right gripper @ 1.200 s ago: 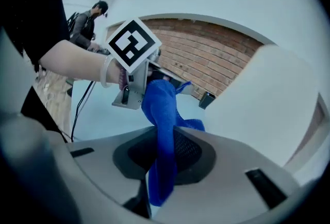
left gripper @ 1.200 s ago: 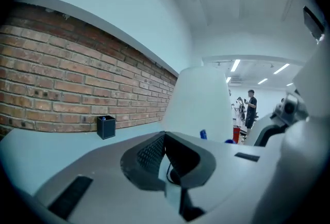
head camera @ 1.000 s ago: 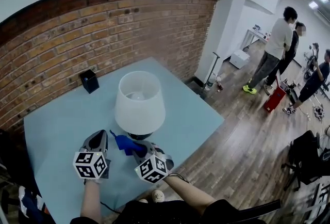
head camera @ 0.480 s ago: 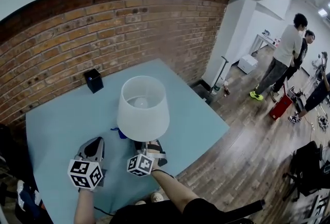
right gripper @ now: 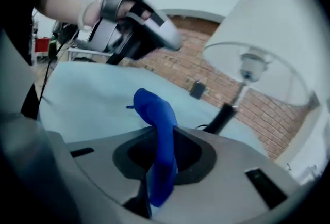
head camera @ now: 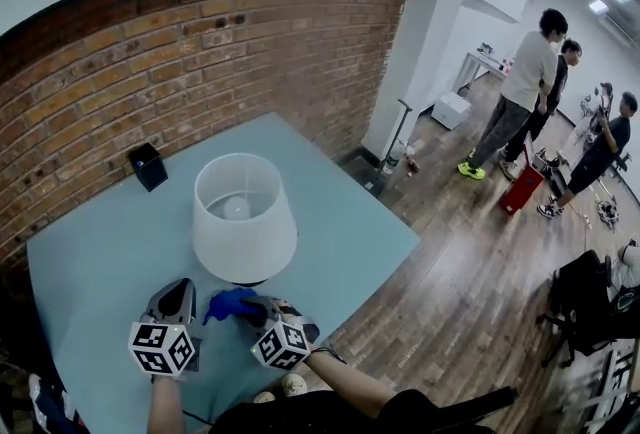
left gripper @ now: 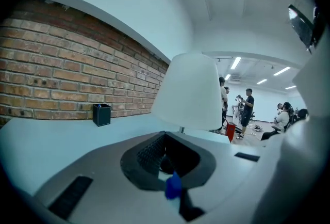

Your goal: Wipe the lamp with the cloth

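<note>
Two grippers sit low in the head view, near the bottom edge of a pale blue table. The right gripper, at lower centre, has its jaws closed on a blue cloth. In the right gripper view the cloth comes up out of the pinch as a long fold and curls over at its top toward the left of the frame.

The left gripper, at lower left of the head view, lies just beside the cloth's free end. The right gripper view shows it apart from the cloth, in the upper left of that frame, held in a hand. In the left gripper view its jaws are drawn together. A small blue bit shows at the seam between them, and what it is cannot be told.

The lamp stands upright near the middle of the table, just above the grippers in the head view. Its white shade widens toward the bottom, and the bulb shows through the open top. The cloth is near the lamp's foot, below the shade's lower rim; whether it touches the base cannot be told. In the right gripper view the lamp's dark stem rises at centre right, clear of the cloth.

A small black box stands at the table's far edge, upper left, close to a brick wall. Several people stand on a wooden floor at upper right.
</note>
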Available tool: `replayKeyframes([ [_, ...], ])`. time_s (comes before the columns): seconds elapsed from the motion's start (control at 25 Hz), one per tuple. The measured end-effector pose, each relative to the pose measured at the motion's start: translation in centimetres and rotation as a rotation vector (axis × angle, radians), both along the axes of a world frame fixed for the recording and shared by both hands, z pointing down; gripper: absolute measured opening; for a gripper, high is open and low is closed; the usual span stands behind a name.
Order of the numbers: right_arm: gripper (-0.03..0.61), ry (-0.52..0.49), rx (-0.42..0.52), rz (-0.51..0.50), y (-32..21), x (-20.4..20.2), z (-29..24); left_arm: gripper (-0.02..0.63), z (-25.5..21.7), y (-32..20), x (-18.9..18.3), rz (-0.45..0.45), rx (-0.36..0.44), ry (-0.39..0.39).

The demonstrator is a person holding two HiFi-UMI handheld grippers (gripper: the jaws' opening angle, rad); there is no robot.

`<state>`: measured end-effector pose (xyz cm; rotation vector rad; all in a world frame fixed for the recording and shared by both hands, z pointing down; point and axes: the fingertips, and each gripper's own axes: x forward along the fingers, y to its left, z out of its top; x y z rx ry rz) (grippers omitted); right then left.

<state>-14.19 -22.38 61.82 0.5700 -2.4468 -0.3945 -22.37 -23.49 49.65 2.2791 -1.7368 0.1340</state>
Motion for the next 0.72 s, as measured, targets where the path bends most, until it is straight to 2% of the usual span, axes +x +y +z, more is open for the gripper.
replayKeyframes([
  [0.16,0.071,-0.271,0.106,0.261,-5.6,5.9,-6.5,0.009,0.1,-0.2,0.4,-0.015,-0.003,0.015],
  [0.24,0.071,-0.353,0.116,0.327,-8.3,7.4,-8.2,0.009,0.0,-0.4,0.7,-0.020,-0.003,0.014],
  [0.32,0.071,-0.397,0.082,0.338,-10.2,7.0,-8.4,0.009,0.0,-0.6,0.9,-0.021,-0.006,0.007],
  [0.4,0.071,-0.371,0.043,0.313,-11.1,5.7,-7.2,0.009,0.0,-0.7,1.2,-0.018,-0.012,0.000],
  [0.52,0.071,-0.252,-0.040,0.281,-11.3,4.9,-3.8,0.009,0.0,-0.9,1.2,-0.022,-0.022,0.001],
  [0.64,0.071,-0.095,-0.146,0.244,-11.4,5.6,0.1,0.009,0.4,-1.6,1.0,-0.025,-0.032,0.005],
  [0.72,0.071,-0.071,-0.199,0.226,-11.5,6.6,1.3,0.009,0.8,-1.8,1.2,-0.019,-0.041,0.000],
])
